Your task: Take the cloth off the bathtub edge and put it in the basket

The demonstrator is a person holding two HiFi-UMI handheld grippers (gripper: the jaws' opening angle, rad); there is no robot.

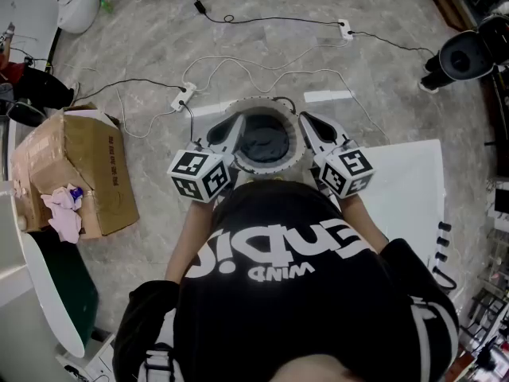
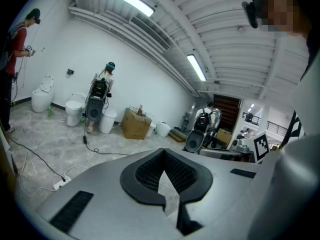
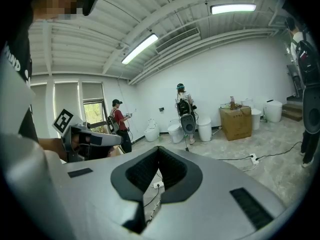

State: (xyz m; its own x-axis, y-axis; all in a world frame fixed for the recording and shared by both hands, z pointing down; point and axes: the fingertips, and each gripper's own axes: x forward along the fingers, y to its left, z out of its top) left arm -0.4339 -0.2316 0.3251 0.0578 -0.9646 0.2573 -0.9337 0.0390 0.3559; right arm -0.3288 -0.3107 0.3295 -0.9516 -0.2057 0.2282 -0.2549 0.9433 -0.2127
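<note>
the crumpled pale pink and white cloth (image 1: 64,212) lies at the far left of the head view. it is bunched against the brown cardboard box (image 1: 87,165), just above the curved white rim of the dark-lined bathtub (image 1: 44,293). whether it actually rests on the tub edge or on the box i cannot tell. it looks light, soft and limp, so it should sag and trail when lifted rather than keep its shape, and it poses no risk of breaking. a pinch on a raised fold near the middle of the heap would probably gather the most fabric and leave less of it dangling. a corner hold would likely let it hang long and drag. the round white-rimmed basket with a dark inside (image 1: 253,102) stands on the floor right in front of the person, between the two tools and well apart from the cloth. the left gripper (image 1: 231,130) has its jaws pressed together on nothing, and the right gripper (image 1: 314,130) is likewise closed and empty.
</note>
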